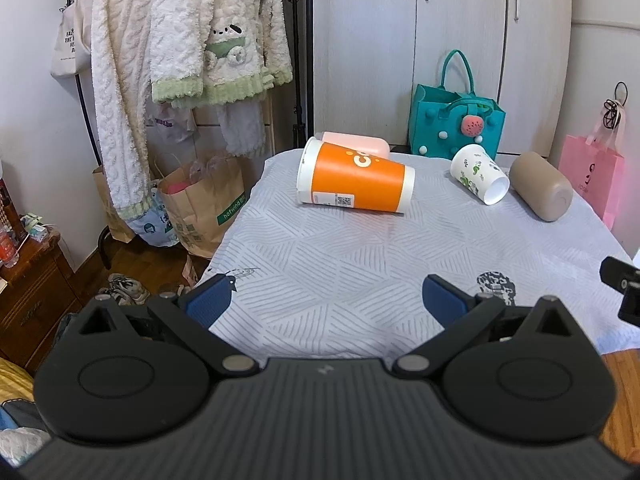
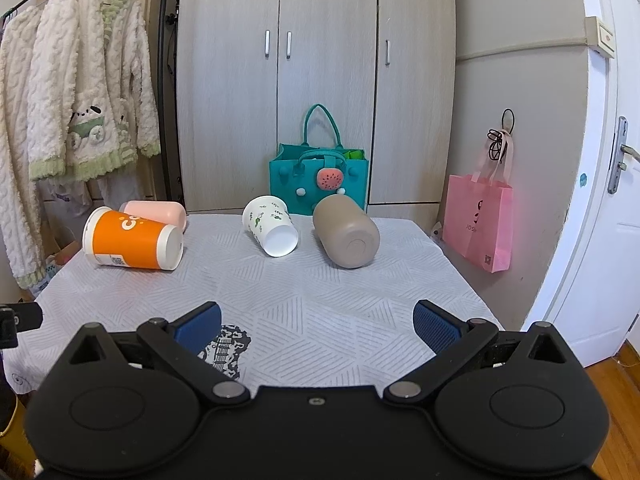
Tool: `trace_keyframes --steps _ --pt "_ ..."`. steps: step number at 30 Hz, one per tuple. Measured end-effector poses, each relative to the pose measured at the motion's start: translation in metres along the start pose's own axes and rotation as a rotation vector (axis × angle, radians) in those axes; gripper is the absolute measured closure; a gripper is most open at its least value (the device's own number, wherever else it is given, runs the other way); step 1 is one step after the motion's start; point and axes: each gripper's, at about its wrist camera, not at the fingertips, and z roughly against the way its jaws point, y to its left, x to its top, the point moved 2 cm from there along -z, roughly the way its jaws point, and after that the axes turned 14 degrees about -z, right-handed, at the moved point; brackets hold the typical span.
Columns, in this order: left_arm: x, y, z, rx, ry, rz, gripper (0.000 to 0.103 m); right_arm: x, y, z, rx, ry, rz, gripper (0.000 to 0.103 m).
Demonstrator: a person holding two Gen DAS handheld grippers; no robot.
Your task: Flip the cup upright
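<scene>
Both tools (image 1: 328,300) (image 2: 318,324) low over the table, blue fingers spread wide, empty.

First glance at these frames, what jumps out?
Four cups lie tipped over on the grey patterned cloth: the big orange cup at far left with a pink cup behind it, the white leaf-print cup in the middle, the tan cup at right. Both the left gripper and right gripper are open and empty at the near edge.
</scene>
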Motion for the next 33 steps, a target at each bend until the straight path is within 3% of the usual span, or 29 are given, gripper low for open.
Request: trace_keyframes --steps 15,22,26,33 --pt "-0.002 0.003 0.009 -0.008 -0.013 -0.003 0.0 -0.001 -0.002 0.001 0.013 0.007 0.013 0.0" --pt "0.002 0.01 -0.001 -0.03 0.015 0.022 0.0 0.031 -0.012 -0.001 0.22 0.09 0.098 0.0" --pt "0.02 0.009 -0.01 -0.118 0.01 0.042 0.0 0.065 -0.012 -0.001 0.314 0.14 0.152 0.0" --pt "0.073 -0.009 -0.023 -0.155 -0.014 -0.048 0.0 0.099 -0.002 -0.01 0.371 0.16 0.25 0.0"
